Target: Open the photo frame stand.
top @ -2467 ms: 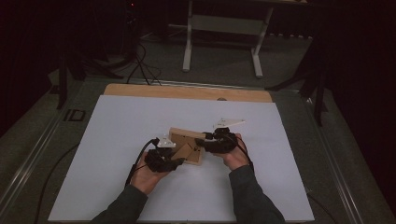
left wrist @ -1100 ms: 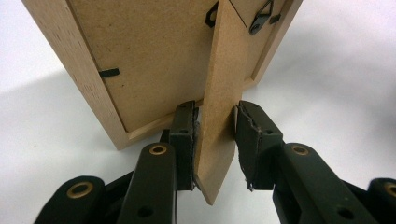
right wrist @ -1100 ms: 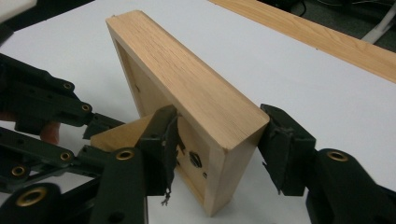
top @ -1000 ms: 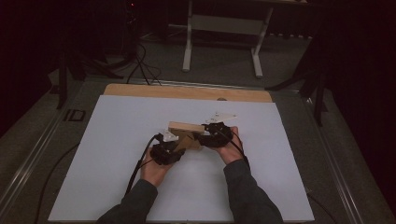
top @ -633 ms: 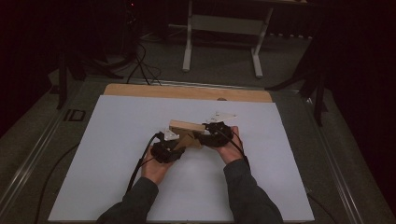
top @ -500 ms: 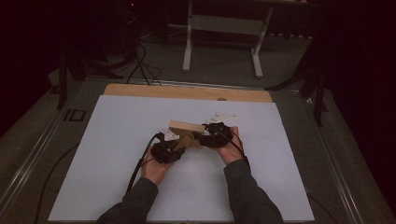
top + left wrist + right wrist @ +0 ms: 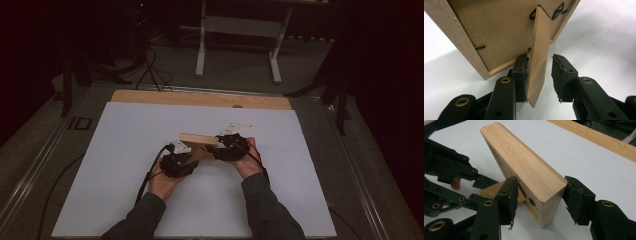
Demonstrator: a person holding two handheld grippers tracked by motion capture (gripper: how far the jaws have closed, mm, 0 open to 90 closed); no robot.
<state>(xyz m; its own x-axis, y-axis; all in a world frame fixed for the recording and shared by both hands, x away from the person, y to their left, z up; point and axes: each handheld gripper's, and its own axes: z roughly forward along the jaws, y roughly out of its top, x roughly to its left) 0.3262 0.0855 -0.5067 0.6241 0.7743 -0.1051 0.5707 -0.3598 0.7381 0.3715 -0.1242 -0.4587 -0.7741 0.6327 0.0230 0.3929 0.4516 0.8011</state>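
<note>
From the high view I see the wooden picture frame [image 7: 199,139] standing mid-counter [image 7: 125,150] between my left hand-held gripper [image 7: 192,159] and right hand-held gripper [image 7: 220,150]; its jaws are too small and dark there to read. In the left gripper view, the frame's fold-out stand [image 7: 538,52] sits between the jaws, which have just been opening: one pad touches it, the other stands clear. The frame's top is cut off. In the right gripper view, the jaws bracket the frame's end [image 7: 549,202]; I can't tell whether they press.
</note>
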